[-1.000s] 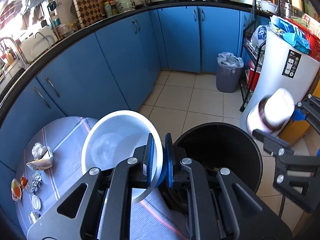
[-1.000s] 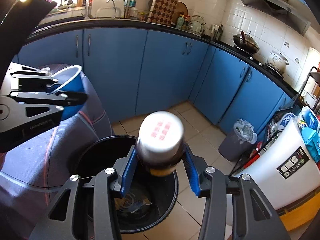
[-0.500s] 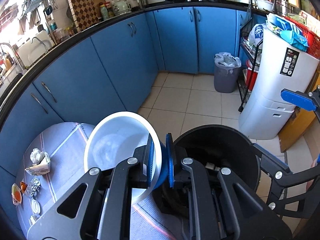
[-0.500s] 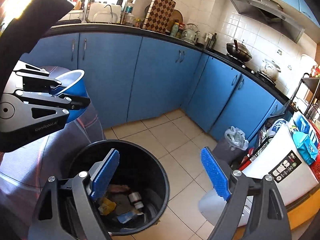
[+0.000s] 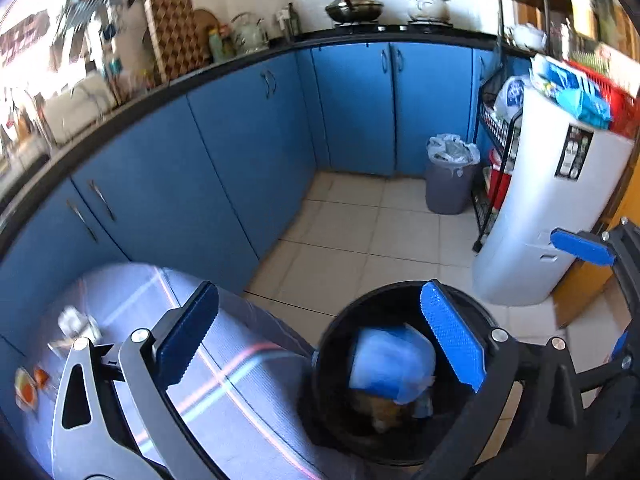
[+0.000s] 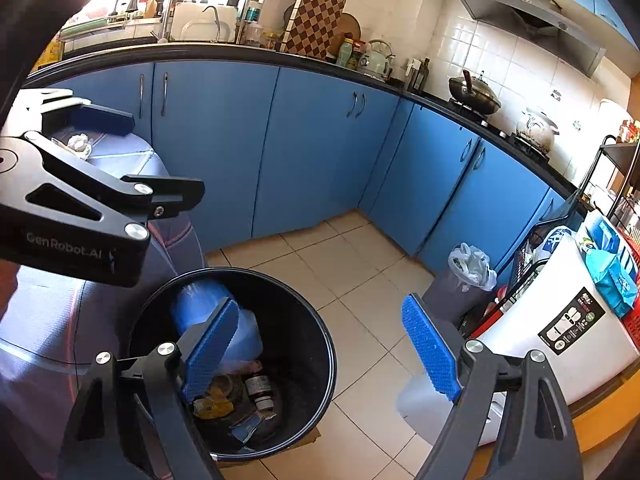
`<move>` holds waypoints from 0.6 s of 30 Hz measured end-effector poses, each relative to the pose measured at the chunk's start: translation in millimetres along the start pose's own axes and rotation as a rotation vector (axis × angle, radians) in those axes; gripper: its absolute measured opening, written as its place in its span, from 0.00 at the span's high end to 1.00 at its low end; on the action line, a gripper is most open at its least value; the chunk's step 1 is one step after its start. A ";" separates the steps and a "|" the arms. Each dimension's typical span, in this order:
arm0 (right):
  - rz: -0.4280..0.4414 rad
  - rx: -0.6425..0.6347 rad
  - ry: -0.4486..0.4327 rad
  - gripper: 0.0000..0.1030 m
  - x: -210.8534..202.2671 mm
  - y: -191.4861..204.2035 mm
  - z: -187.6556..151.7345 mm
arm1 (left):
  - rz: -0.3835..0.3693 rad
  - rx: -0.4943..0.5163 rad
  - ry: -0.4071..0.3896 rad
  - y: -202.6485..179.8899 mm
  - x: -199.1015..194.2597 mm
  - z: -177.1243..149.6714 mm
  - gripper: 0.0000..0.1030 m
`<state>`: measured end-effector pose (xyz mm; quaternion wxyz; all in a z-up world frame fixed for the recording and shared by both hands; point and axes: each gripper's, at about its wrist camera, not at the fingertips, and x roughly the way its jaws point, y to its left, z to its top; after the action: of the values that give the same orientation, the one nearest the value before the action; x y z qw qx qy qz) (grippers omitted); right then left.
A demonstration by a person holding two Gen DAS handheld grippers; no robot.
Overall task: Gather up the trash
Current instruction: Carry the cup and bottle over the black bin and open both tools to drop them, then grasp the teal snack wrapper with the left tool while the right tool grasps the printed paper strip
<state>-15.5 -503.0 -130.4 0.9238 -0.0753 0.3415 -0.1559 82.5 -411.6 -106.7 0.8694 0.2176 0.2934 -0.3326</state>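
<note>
Left gripper (image 5: 320,336) hangs over the round black plastic trash bin (image 5: 332,344), its fingers (image 5: 452,340) spread wide with nothing between them; they have just been opening. Finger pads are blue, ribbed rubber with a saw-tooth edge, set on matte black angular arms with silver bolt heads. The blue plastic bowl (image 5: 392,364), smooth-walled and round, lies tipped inside the bin on top of the other trash, slightly blurred in the left wrist view; in the right wrist view it leans against the bin's near-left inner wall. Beneath it on the bin floor: a small brown glass bottle with a white cap (image 6: 260,390), crumpled yellow wrapping (image 6: 214,402) and scraps of blue and white paper. Right gripper (image 6: 320,348) is also above the bin mouth, fingers (image 6: 430,350) standing well apart and empty, the left pad over the bin, the right pad over the pale square floor tiles. The bin stands on the tile floor just beside a round worktop covered in a grey-blue striped cloth (image 5: 224,380); small crumpled white paper and little orange-tinted items lie near the cloth's far left edge, too blurred to tell further. Glossy blue cabinet doors with curved metal handles (image 6: 320,152) line the wall under a black counter edge.
</note>
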 end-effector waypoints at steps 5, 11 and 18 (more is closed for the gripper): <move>-0.001 0.007 0.002 0.21 0.6 -1.3 -1.3 | 0.008 -0.013 0.004 1.3 0.7 -2.3 0.03; 0.005 0.013 -0.001 0.21 -3.0 0.0 0.8 | 0.009 -0.032 0.009 10.8 -4.4 -2.2 0.03; 0.037 -0.030 -0.021 0.21 -13.9 22.4 11.7 | 0.020 -0.041 -0.016 26.7 -23.5 -7.7 0.03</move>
<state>-12.6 -476.8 -118.6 0.9289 -0.0846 0.3353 -0.1326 84.3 -378.3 -92.1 0.8794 0.2001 0.2910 -0.3194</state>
